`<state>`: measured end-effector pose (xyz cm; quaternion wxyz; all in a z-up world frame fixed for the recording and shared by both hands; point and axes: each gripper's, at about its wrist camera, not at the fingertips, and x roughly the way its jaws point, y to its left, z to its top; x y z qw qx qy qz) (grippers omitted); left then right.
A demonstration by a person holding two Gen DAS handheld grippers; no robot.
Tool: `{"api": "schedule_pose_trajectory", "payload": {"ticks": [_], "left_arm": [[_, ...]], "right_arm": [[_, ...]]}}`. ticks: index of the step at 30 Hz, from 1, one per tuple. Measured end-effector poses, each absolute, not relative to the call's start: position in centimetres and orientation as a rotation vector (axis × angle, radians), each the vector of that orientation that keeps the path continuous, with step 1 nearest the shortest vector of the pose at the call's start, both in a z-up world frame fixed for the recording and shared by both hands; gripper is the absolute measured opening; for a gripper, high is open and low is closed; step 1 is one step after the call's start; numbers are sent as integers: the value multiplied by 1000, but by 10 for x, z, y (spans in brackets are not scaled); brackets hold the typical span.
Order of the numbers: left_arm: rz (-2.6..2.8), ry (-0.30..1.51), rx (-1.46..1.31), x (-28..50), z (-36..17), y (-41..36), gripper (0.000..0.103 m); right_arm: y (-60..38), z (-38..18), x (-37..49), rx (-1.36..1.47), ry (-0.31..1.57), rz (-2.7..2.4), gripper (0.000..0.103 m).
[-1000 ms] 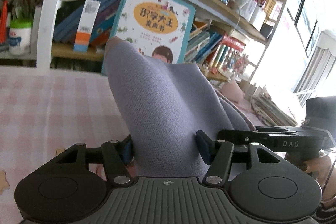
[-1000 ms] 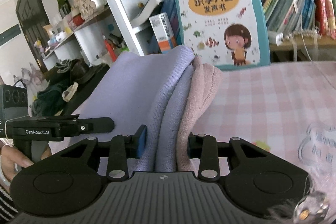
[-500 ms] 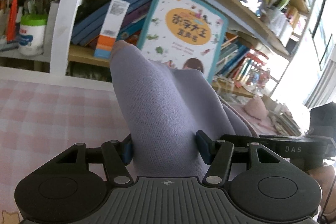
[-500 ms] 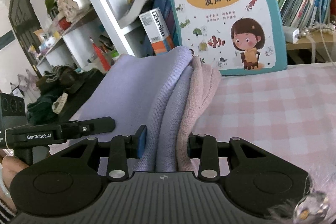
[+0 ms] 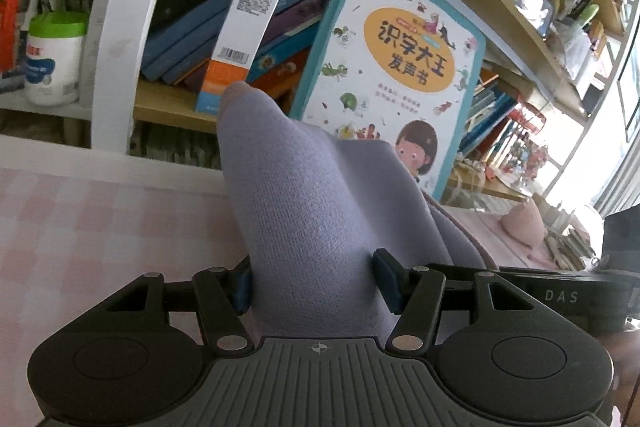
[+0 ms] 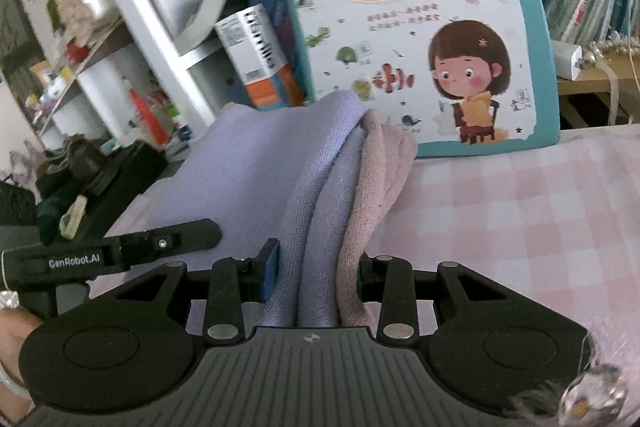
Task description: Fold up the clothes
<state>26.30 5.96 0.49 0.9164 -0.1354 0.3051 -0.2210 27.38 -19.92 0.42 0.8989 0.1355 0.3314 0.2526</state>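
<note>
A lilac knit garment (image 5: 316,211) with a dusty pink edge (image 6: 384,163) is held up between both grippers above the pink checked table. My left gripper (image 5: 314,281) is shut on one bunched end of it. My right gripper (image 6: 318,275) is shut on the other end, with several folds (image 6: 320,227) pinched between its pads. The cloth spans between the two grippers. The left gripper's body shows in the right wrist view (image 6: 116,251), and the right gripper's body shows in the left wrist view (image 5: 560,291).
A bookshelf stands close behind the table, with a large children's book (image 6: 412,23) leaning upright on the table's far edge, blue books (image 5: 240,27), an orange and white box (image 5: 236,43) and a white tub (image 5: 54,59). The pink checked tablecloth (image 6: 520,219) lies below.
Both grippers have carried the garment forward toward the bookshelf; the children's book and shelf items now look larger and closer. Both grips are unchanged.
</note>
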Motion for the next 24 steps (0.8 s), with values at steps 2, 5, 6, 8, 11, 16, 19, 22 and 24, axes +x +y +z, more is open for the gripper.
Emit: {"api": "schedule_pose_trajectory", "payload": {"ticks": [2,5,6,8,11,16,19,22,24], "left_arm": [[-449,633,-283,271,2,58,59],[-433,638,-294,281,-3,58,59],[-426,637,-304,283,-5,59,59],[-413,636,-331,288,-9,63,59],[-408,641,-393,293,-16,73,60],[-379,614,-407,287,-17,78,67],[-320,556,-360,274,-7,78,74],[-283,498,-321,258,5,80,81],[-266,469,-301,247,13,81,81]], "right_arm": [[-202,2,283,305,697,509,32],[-205,-6,295,350,716,491,32],[-205,-8,298,366,718,489,32],[-205,-11,301,383,713,492,32],[-203,-13,304,400,705,495,33],[-200,-13,301,389,693,488,39],[-202,-10,293,370,666,468,49],[-205,-2,279,334,614,453,59],[-208,4,266,305,575,442,65]]}}
